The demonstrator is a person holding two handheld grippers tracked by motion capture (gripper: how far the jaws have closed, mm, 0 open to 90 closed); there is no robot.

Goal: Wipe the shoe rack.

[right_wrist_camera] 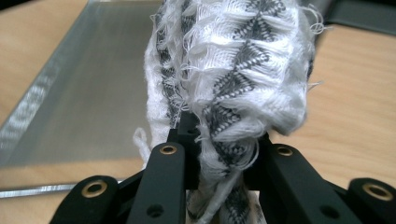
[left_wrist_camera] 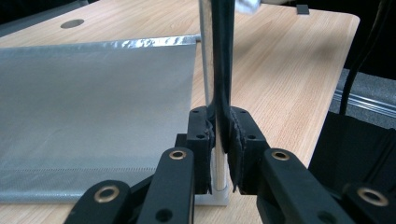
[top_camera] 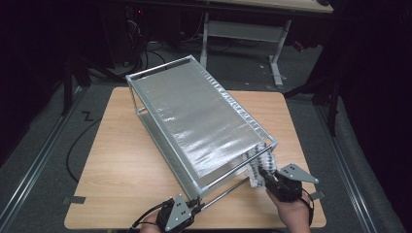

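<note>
High view: metal-framed rack (top_camera: 194, 114) with silver fabric shelves standing askew on the wooden table (top_camera: 116, 160), near corner toward the person; left gripper (top_camera: 194, 209) at the near edge, clamped on a thin metal rod (top_camera: 224, 189) of the rack's lower front; right gripper (top_camera: 265, 175) at the near right corner, pinching a white-and-grey woven cloth (top_camera: 260, 167) that hangs against the frame post. Left gripper view: jaws pressed together on the upright metal rod (left_wrist_camera: 218, 168), a black strap (left_wrist_camera: 222, 60) caught alongside it, silver fabric (left_wrist_camera: 93, 112) stretched to the left; likely trouble here a slip along the smooth rod, or a rack twisted out of line by any sideways pull. Right gripper view: jaws nipped on the bunched, frayed cloth (right_wrist_camera: 233, 84), loose threads spilling around the pads; risk of threads snagging on the frame, of cloth tearing or sliding free under a hard tug, and of the light rack dragging across the table with only one rod held
</note>
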